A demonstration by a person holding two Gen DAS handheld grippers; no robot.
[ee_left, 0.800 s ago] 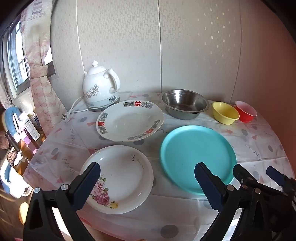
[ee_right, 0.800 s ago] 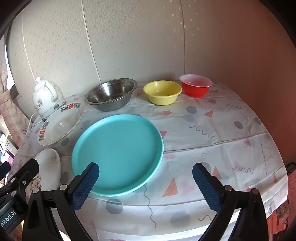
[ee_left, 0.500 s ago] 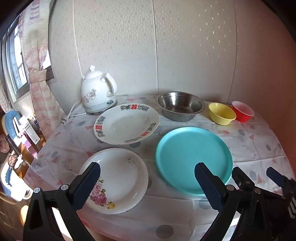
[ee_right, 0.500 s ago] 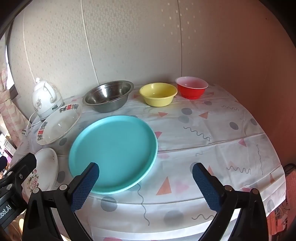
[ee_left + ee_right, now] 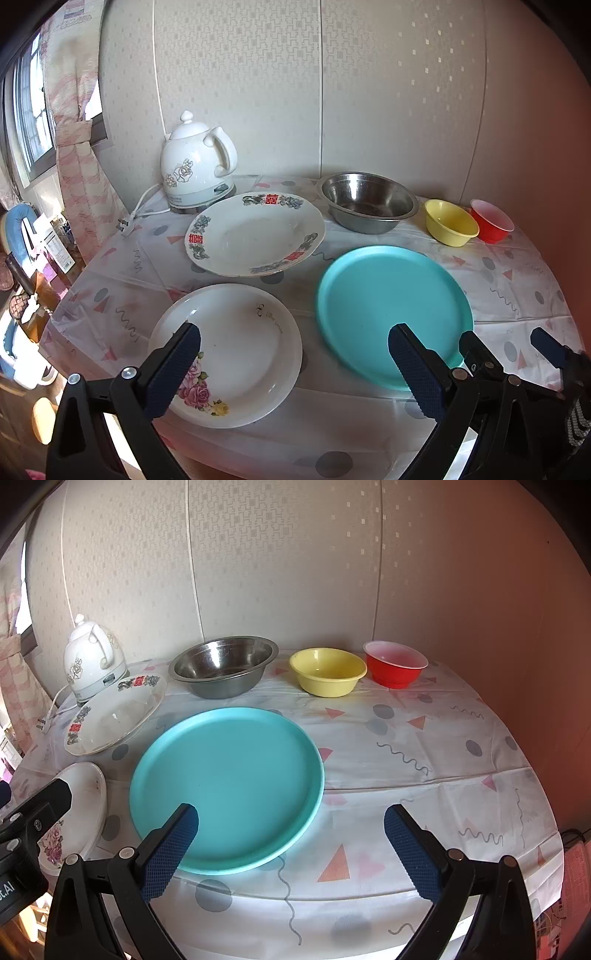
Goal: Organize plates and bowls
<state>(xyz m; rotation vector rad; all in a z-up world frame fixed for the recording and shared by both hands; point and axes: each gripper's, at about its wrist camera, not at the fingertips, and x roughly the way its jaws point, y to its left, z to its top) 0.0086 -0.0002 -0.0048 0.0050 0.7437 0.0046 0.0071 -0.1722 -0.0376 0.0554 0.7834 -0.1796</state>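
Plates and bowls sit spread over a table (image 5: 424, 738) under a glossy patterned cloth. Near the front lie a matte teal plate (image 5: 229, 786) and a glazed rose plate (image 5: 236, 350); behind the latter, a floral-rimmed plate (image 5: 255, 232) rests tilted, its far edge beside a white ceramic kettle (image 5: 195, 173). Along the wall — a steel bowl (image 5: 225, 664), yellow bowl (image 5: 327, 670) and red bowl (image 5: 395, 662), all empty. Left gripper (image 5: 293, 354) and right gripper (image 5: 290, 834) hover at the near edge, ridged blue pads wide apart, holding nothing. The rose plate is partly cut off in the right view.
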